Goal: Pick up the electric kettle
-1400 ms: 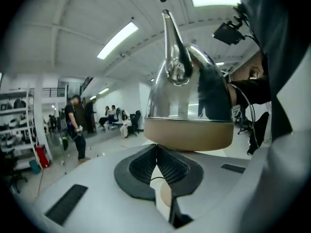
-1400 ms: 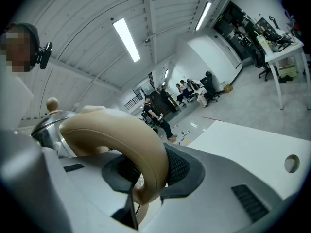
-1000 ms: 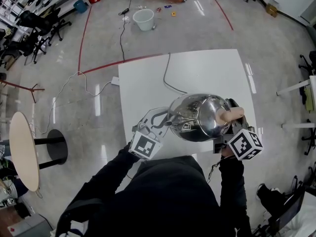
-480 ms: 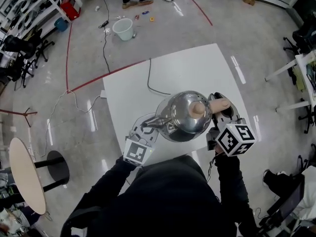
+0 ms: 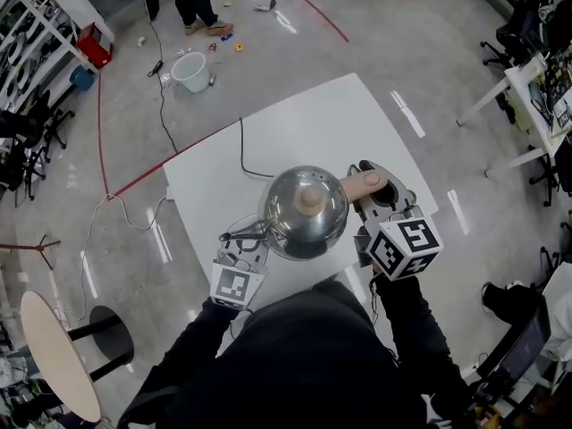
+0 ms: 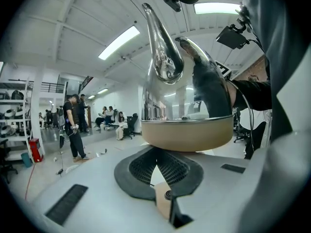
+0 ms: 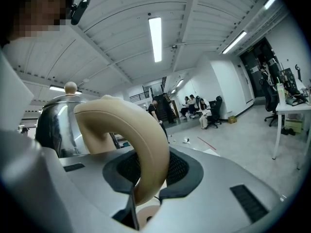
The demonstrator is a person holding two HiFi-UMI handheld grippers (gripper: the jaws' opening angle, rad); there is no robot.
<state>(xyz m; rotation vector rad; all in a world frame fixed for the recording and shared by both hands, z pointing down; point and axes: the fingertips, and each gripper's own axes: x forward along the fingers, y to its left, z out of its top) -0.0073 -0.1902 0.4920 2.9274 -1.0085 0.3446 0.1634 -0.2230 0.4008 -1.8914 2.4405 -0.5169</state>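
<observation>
Head view: the electric kettle (image 5: pixel 304 213) was held over the worktop (image 5: pixel 340 119), between the left gripper (image 5: pixel 243 247) and the right gripper (image 5: pixel 374 193). A second earlier its side faced the camera and the knob sat far right; now the lid knob (image 5: pixel 309 199) sat near the middle, so the kettle had come upright, though some of that could be head movement. A loose cable (image 5: pixel 243 155) lay on the worktop behind it. Left gripper view: the left gripper (image 6: pixel 156 165) had its jaws together under the kettle's (image 6: pixel 187 106) tan base; whether the base rested on them or hung just above, hard to tell. Spout up, room visible behind the base, so probably off the worktop. Right gripper view: the right gripper (image 7: pixel 145 174) had its jaws clamped on the beige handle (image 7: pixel 143 135), with the kettle body (image 7: pixel 53 120) to the left. Judged: pick-up essentially done, load carried at the handle.
</observation>
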